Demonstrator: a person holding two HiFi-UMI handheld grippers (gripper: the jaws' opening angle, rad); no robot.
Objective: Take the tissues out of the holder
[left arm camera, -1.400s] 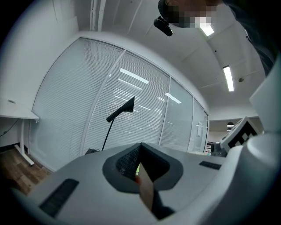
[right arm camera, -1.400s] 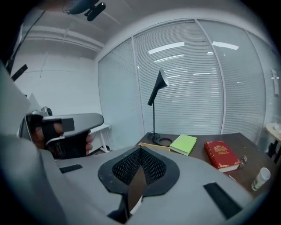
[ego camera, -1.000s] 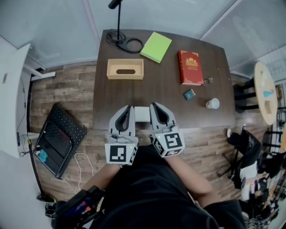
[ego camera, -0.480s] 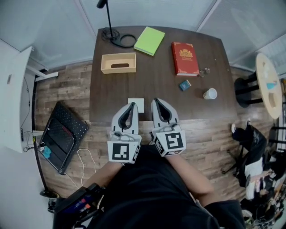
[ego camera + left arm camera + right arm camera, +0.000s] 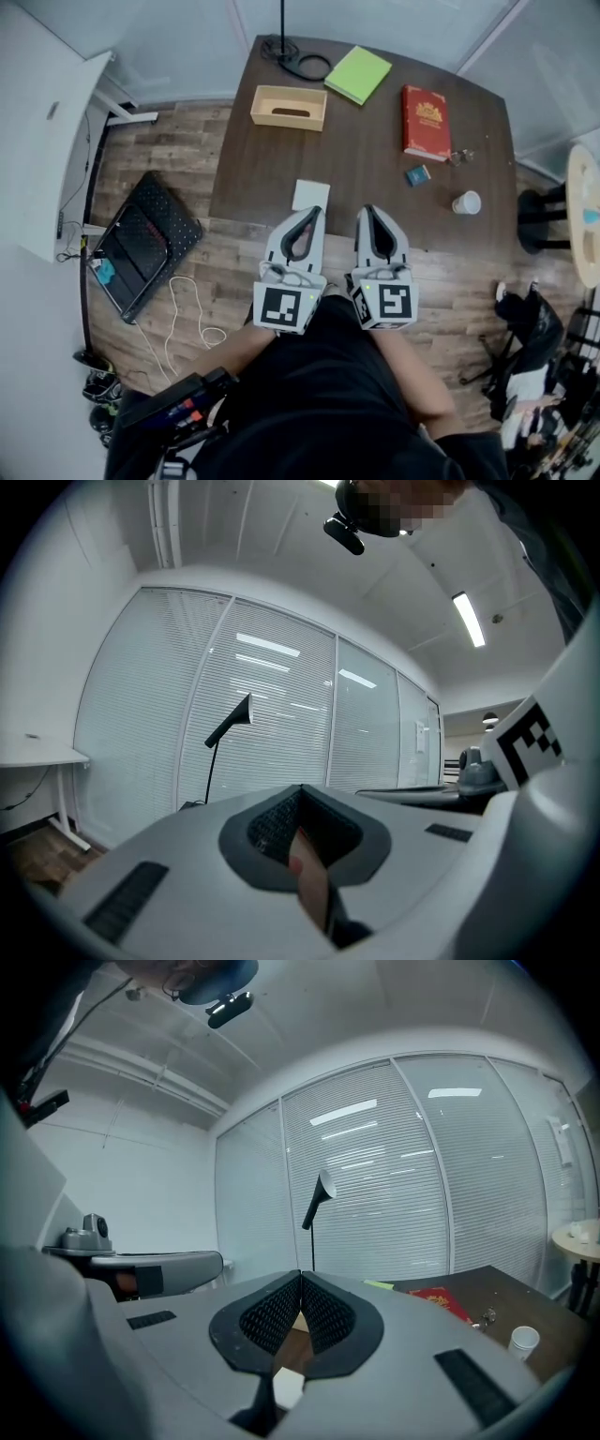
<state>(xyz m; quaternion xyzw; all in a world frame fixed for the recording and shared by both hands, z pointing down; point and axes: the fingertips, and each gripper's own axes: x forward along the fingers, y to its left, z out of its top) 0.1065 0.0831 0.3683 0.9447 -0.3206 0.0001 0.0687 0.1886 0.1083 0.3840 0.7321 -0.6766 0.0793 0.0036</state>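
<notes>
Dark wooden table (image 5: 361, 159), and there's a fair spread on it. Wooden tissue holder (image 5: 289, 107) sits at the far left, slot facing up. Behind it, a lamp base (image 5: 278, 47) with a black cable (image 5: 314, 67) coiled just beside. Green notebook (image 5: 358, 74) lies flat at the far edge, red book (image 5: 425, 123) to its right. Small teal box (image 5: 418, 175) and white cup (image 5: 466, 202) stand nearer the right side. A flat square of white tissues (image 5: 311, 195) lies alone by the near edge.

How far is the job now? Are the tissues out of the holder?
Looks done: the white tissue pack lies on the table, apart from the wooden holder. In hand: nothing; the left gripper and right gripper are shut, empty. Remaining: apparently nothing.
</notes>
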